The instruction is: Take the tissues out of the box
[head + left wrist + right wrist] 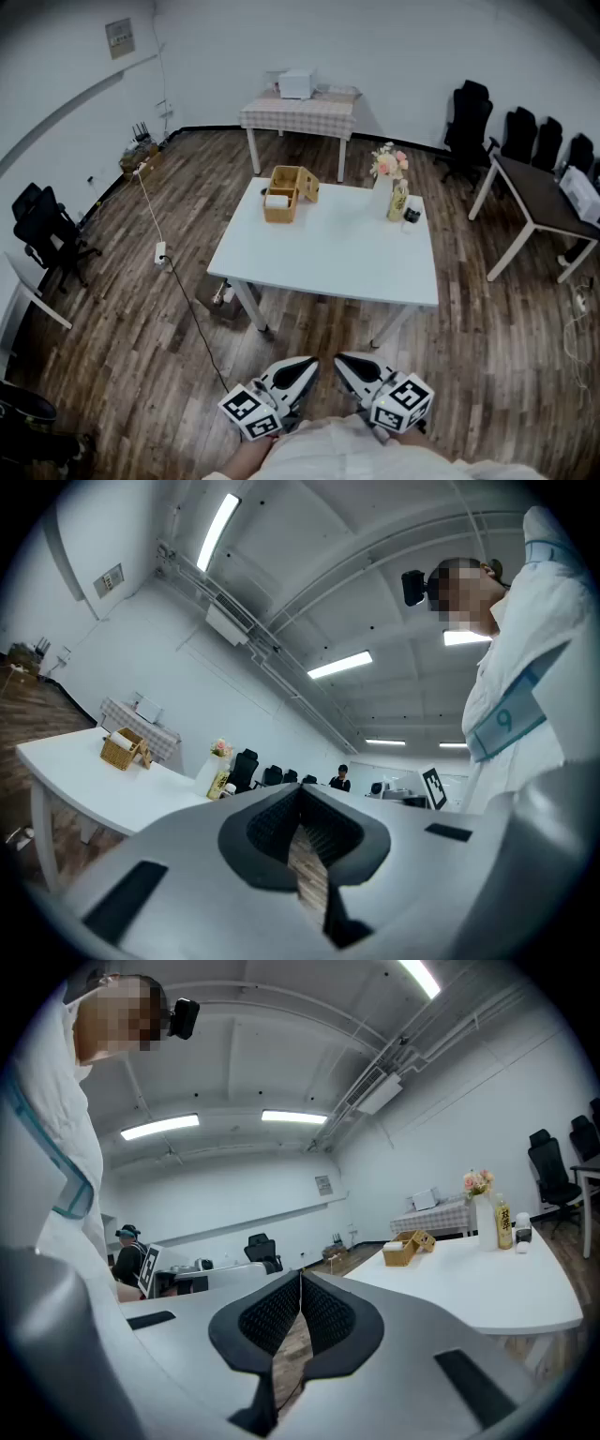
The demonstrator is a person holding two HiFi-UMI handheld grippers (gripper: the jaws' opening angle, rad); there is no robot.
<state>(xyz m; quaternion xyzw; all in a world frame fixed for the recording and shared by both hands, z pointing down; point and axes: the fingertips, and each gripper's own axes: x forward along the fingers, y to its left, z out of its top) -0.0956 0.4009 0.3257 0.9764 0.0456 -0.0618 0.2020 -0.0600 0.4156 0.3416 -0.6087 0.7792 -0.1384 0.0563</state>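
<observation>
— Closest in, the left gripper (302, 367) and the right gripper (345, 366) are hanging low against the person's white clothing (328, 457), side by side, tips pointing toward the white table (328, 267). How are the jaws standing?

— Both pairs are pressing together at the tips. The left gripper view is showing its ribbed pads (323, 834) meeting, with only the wooden floor (131, 309) peeking through the slit below them. The right gripper view is showing the same. Nothing is sitting between either pair.

— Where is the tissue box sitting?

— The wicker tissue box (279, 208) is resting on the table's far left part, well apart from both grippers. What looks like its lid (308, 185) is standing open, leaning to the right, and the white tissues (277, 199) are showing inside.

— Is anything else sharing the table?

— A white vase of pink flowers (382, 192) is standing at the far right part, with a yellow-labelled bottle (399, 200) just beside it. A small dark object (412, 216) is lying near those; I am not making out what it is.

— And around the table?

— A checked-cloth table (300, 114) is standing behind it by the wall, carrying a white boxy device (296, 84). Black office chairs (469, 127) are lining the right side, and a cable (178, 291) is running across the floor from a power strip (160, 253).
</observation>
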